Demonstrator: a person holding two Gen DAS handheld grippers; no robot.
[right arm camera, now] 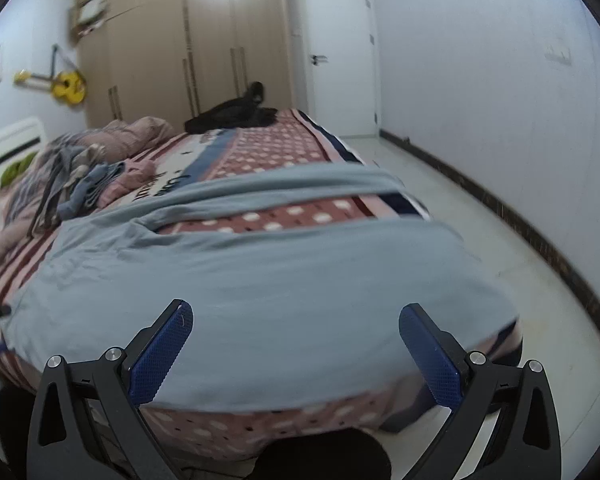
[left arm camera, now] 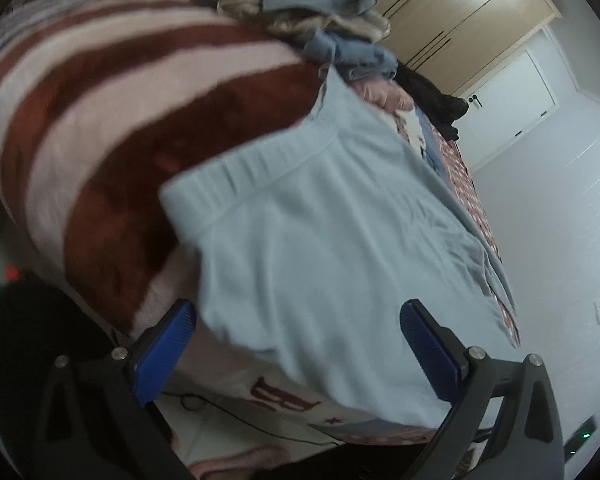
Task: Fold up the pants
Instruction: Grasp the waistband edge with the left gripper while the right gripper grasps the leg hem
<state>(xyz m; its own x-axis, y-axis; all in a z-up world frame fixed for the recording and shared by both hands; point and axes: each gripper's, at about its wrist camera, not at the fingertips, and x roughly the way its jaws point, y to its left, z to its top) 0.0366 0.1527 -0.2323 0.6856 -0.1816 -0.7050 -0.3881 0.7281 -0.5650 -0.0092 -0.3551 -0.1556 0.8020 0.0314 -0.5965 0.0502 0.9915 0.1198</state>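
Both tongs spread wide, nothing pinched. Left gripper [left arm camera: 298, 314] hangs over the waist end of the pants [left arm camera: 324, 232]; right gripper [right arm camera: 296, 320] hangs over the near leg.

Pants: pale blue, lying flat on the bed [right arm camera: 284, 140] along its near edge. Left wrist view: ribbed waistband [left arm camera: 244, 176] at approx 11 o'clock from the pads, resting on the red/pink striped blanket [left arm camera: 112, 112]. Right wrist view: two legs run across frame, near leg broad under the fingers, far leg [right arm camera: 284, 188] at 12 o'clock, w/ a strip of dotted bedspread showing between them. So legs not yet stacked — my read: first fold (leg onto leg) is the step in hand.

How to do it well, my judgement:
- L takes waistband at its near corner, R takes near leg close to the hem; grab both layers, not top layer only.
- Lift both ends together, keep fabric taut between grippers so no sag mid-length.
- Carry toward 12 o'clock, lay edge on edge over far leg.
- Wrinkles near crotch, approx 10 o'clock in right view: smooth before the next fold.

Risk: hem end hangs near the bed edge at 3 o'clock; could slide off if dragged.

Clothes pile [right arm camera: 80, 184] at 10 o'clock, well apart, no interference.
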